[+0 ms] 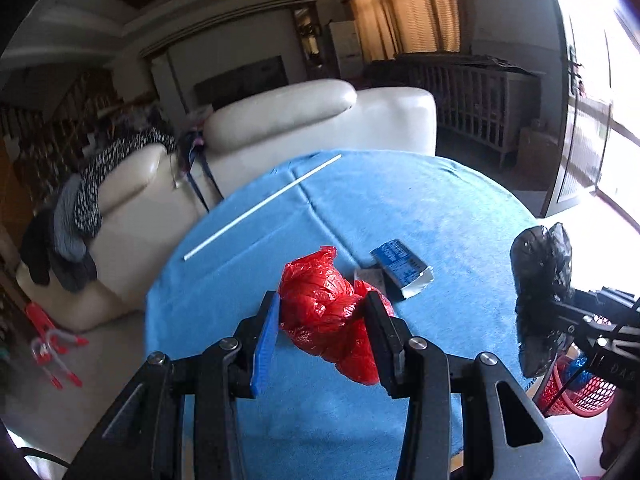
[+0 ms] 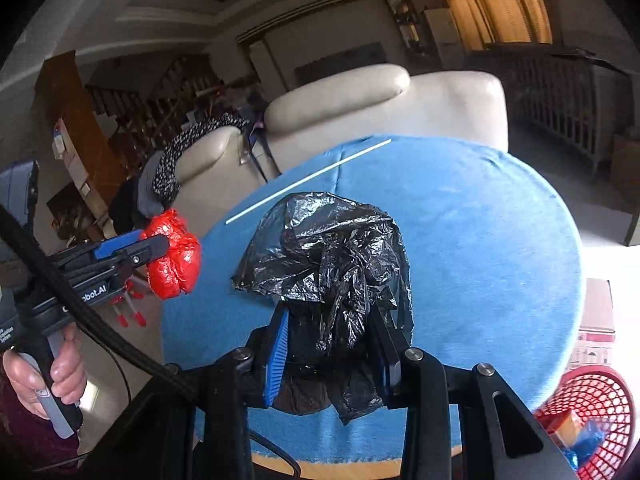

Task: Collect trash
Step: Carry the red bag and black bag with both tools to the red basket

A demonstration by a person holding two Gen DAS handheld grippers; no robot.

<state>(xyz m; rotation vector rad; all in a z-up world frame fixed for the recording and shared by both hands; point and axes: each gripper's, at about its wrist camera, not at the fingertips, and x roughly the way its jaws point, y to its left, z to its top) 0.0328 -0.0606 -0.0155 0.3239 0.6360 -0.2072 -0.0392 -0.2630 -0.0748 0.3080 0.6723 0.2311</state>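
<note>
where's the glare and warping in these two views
Left wrist view: window at right is blown out white, washing that edge; the straw looks slightly bowed by the fisheye. Right wrist view: milder glare at right, black bag shows shiny highlights, table rim curves strongly, corners vignette dark.

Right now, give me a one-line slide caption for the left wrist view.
Left gripper clamps a red bag above the blue table; a white stick and wrapper remain.

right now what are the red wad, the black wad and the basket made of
Red wad: thin glossy plastic film, crinkled with sharp highlights. Black wad: the same kind of film, shiny creases. Basket: seemingly rigid moulded plastic, red open mesh.
</note>
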